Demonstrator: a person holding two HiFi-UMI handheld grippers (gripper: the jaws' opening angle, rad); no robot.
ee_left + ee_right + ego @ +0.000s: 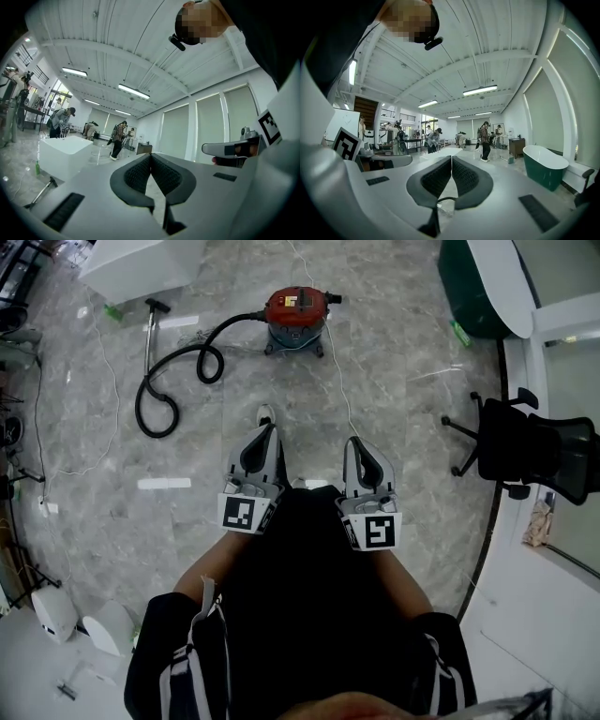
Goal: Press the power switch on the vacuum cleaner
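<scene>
Glossy marbled floor point(403, 352), vacuum cleaner point(294, 320) (shiny plastic lid)

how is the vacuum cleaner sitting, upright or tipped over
Upright: the vacuum cleaner stands on its base on the floor, red lid facing up, hose looped beside it.

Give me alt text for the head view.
The left gripper and right gripper, both shut, are held side by side above a marble floor. Ahead sits a red vacuum cleaner with a looping black hose, untouched.

Red vacuum cleaner point(294, 321) upright on marble floor, black hose point(178, 371) looped leftward.
</scene>
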